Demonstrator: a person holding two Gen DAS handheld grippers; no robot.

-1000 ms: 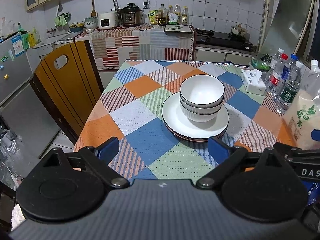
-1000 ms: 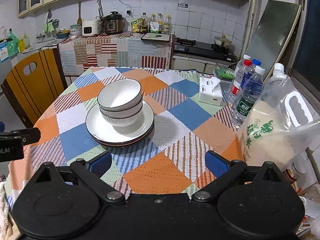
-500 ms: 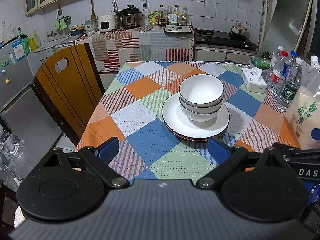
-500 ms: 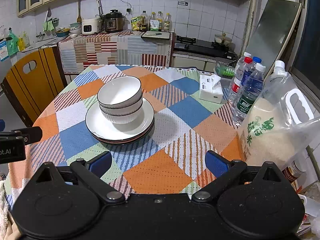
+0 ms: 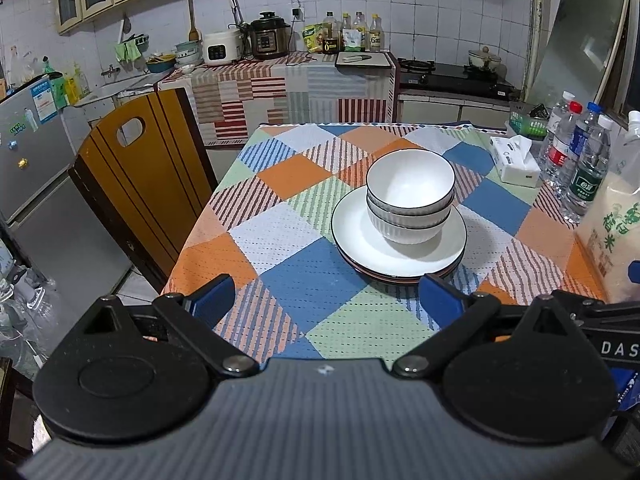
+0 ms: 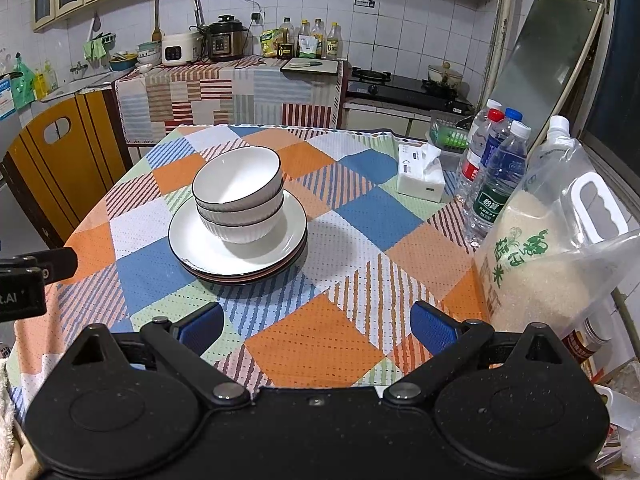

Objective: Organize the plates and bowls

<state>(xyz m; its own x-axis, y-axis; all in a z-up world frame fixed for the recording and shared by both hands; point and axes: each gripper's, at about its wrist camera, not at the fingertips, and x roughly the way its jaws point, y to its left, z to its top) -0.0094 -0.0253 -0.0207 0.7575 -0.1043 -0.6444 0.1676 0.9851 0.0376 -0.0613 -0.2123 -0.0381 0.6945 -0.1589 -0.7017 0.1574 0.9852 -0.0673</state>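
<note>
Three white bowls [image 5: 410,196] with dark rims sit nested one inside another, mouths facing up, the stack's axis running vertical and leaning slightly toward the chair side of the table; they stand on a stack of plates [image 5: 400,254], white on top with darker rims showing beneath, lying flat on the patchwork tablecloth [image 5: 312,276] near the middle of the table. In the right wrist view the same bowls [image 6: 238,196] sit off-centre on the plates [image 6: 240,252], toward their far left edge. Beyond the crockery, a tissue box [image 6: 420,178] lies toward the far right corner, with water bottles [image 6: 494,176] standing upright just beside it and a clear bag of rice [image 6: 536,248] nearer the front edge. A wooden chair [image 5: 140,176] stands against the table's left side. The left gripper [image 5: 324,298] hovers above the near edge of the cloth with its blue fingers spread wide, nothing between them; the right gripper [image 6: 316,322] does likewise, fingers wide apart and empty, well short of the plates
</note>
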